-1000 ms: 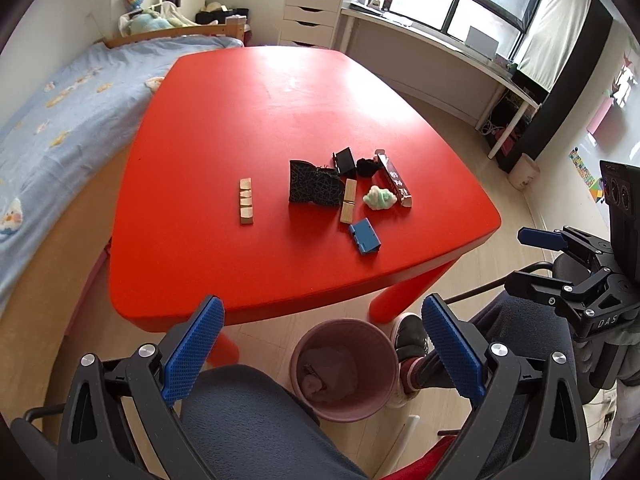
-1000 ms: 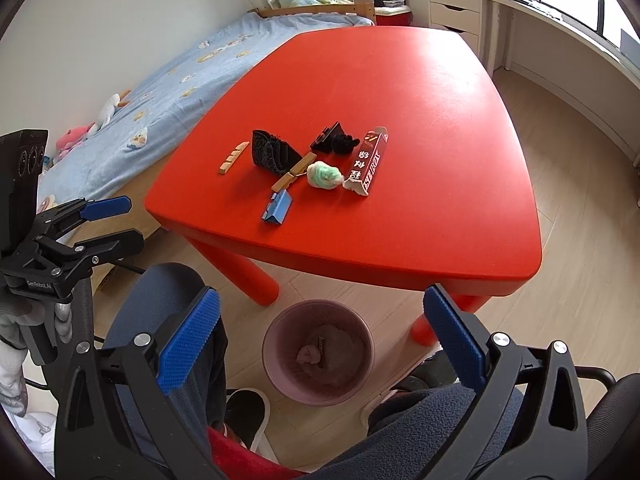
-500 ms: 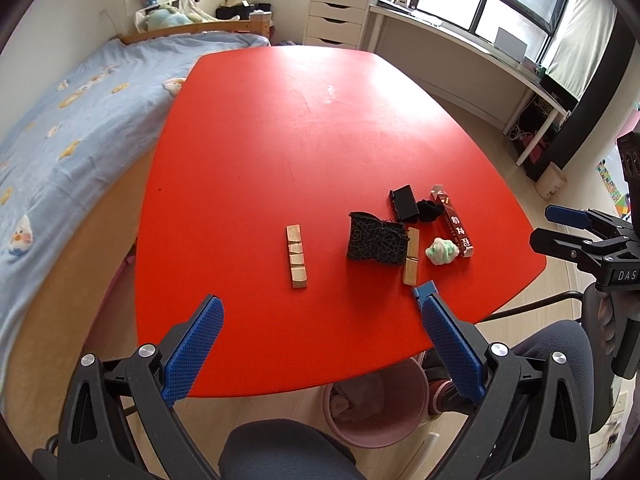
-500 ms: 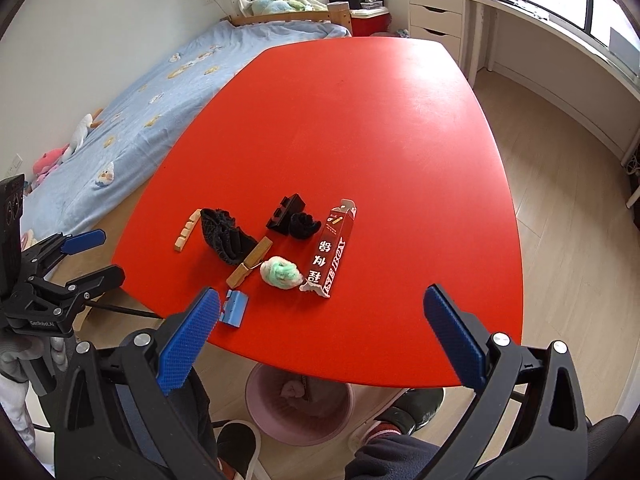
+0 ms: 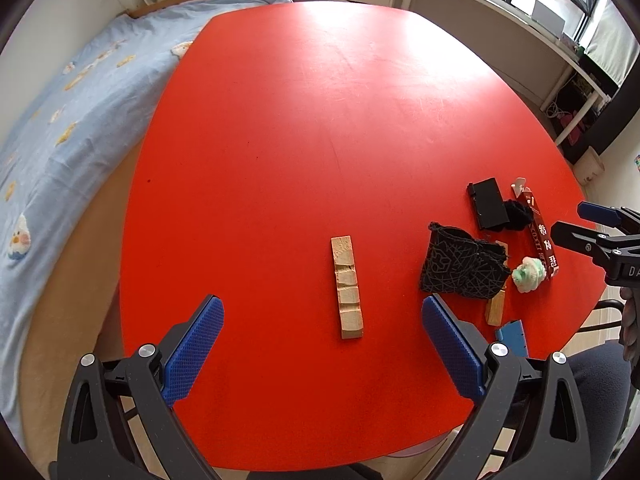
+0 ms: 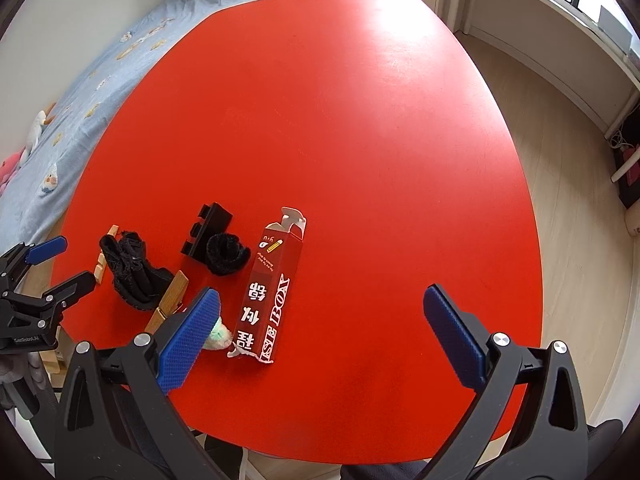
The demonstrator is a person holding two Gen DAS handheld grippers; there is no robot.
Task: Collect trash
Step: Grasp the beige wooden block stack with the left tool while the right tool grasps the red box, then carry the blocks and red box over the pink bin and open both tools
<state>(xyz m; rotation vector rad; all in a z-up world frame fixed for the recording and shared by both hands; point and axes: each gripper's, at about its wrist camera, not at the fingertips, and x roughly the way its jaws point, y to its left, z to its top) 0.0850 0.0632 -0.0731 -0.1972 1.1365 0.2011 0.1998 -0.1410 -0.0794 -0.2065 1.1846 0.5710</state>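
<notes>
On the red table (image 5: 304,128) lie a crumpled green-white tissue (image 5: 529,274), a torn red carton (image 6: 269,288), a black patterned pouch (image 5: 460,267), a black plastic block (image 5: 487,203), a black fuzzy roll (image 6: 227,253), a wooden block strip (image 5: 346,286), a clothespin (image 6: 168,301) and a blue piece (image 5: 513,335). My left gripper (image 5: 322,350) is open and empty, just short of the wooden strip. My right gripper (image 6: 320,336) is open and empty over the table's near edge; its left finger (image 6: 188,338) partly hides the tissue (image 6: 218,335).
A bed with a blue quilt (image 5: 68,128) runs along the table's left side. A white desk (image 5: 520,12) and drawers stand by the window at the back right. Wooden floor (image 6: 580,152) lies to the right. The far half of the table is bare.
Both grippers have risen and moved forward over the table, closer to the objects. The pink bin under the table's front edge has dropped out of view. Nothing was grasped.
</notes>
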